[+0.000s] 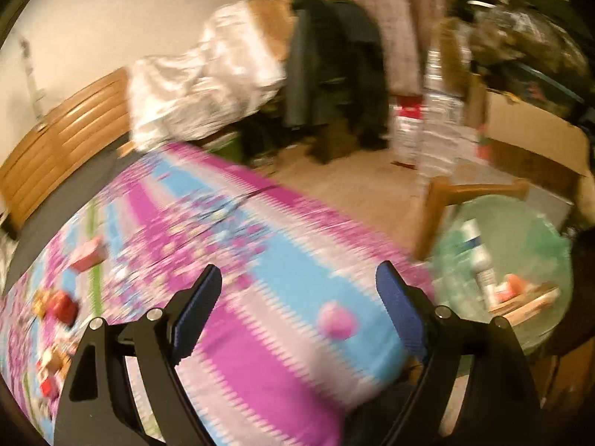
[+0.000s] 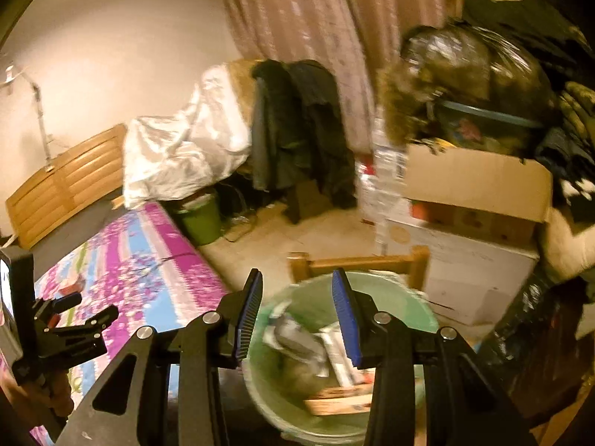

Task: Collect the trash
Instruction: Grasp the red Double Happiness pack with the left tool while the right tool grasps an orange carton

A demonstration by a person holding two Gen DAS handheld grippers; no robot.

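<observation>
Both tongs empty; right tongs point(image 2: 295, 319) gape above trash bin point(image 2: 416, 304).

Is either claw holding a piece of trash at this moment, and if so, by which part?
Nothing is held. The left claw is open over the bedspread, and the right claw is open and empty above the green bin.
</observation>
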